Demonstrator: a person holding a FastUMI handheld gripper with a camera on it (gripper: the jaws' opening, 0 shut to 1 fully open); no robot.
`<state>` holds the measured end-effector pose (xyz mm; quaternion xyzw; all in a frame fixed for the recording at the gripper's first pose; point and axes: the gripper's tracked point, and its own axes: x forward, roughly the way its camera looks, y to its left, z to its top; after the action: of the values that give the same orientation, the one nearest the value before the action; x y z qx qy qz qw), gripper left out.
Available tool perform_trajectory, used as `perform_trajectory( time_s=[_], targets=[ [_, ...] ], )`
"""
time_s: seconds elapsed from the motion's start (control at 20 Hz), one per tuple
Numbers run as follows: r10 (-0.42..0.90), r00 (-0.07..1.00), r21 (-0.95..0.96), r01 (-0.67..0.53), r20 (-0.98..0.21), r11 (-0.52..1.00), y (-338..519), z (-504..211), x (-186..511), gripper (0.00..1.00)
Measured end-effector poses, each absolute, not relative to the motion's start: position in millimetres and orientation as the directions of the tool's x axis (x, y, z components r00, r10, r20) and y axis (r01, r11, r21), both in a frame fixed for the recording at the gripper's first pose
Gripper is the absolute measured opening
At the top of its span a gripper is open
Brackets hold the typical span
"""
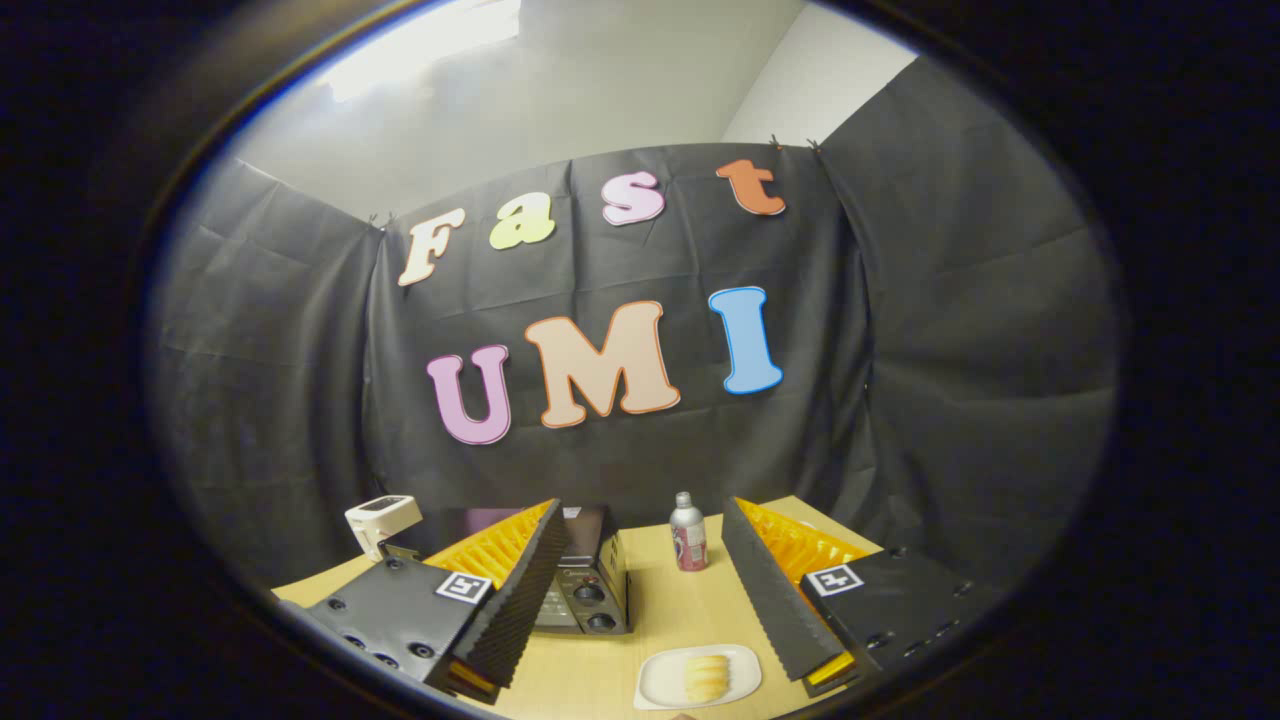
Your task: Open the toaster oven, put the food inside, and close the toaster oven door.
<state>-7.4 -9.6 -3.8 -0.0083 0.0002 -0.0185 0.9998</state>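
Between the spread, empty fingers of the claw [640,600], food [706,677] on a plate [655,685] lies near; probably soft, best pinched gently at its sides. Toaster oven [585,585] stands beyond the left finger.

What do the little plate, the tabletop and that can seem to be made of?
Plate: probably glazed ceramic or plastic, white and smooth. Table: looks like pale wood or laminate, matte. Can: likely metal, given its silvery shiny top. The tool hangs open above them.
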Motion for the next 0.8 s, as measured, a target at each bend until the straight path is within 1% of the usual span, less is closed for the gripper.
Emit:
perform_trajectory(
  time_s=[0.2,0.45,0.8],
  targets=[
    [-0.036,0.999,-0.02,0.037,0.031,0.999,-1.5,0.8,-12.2,0.98],
    [-0.043,0.999,-0.044,0.043,0.016,0.998,9.2,-5.2,-9.3,0.98],
    [0.006,1.0,-0.075,-0.007,-0.011,0.997,41.6,-13.8,-6.8,0.98]
  ],
)
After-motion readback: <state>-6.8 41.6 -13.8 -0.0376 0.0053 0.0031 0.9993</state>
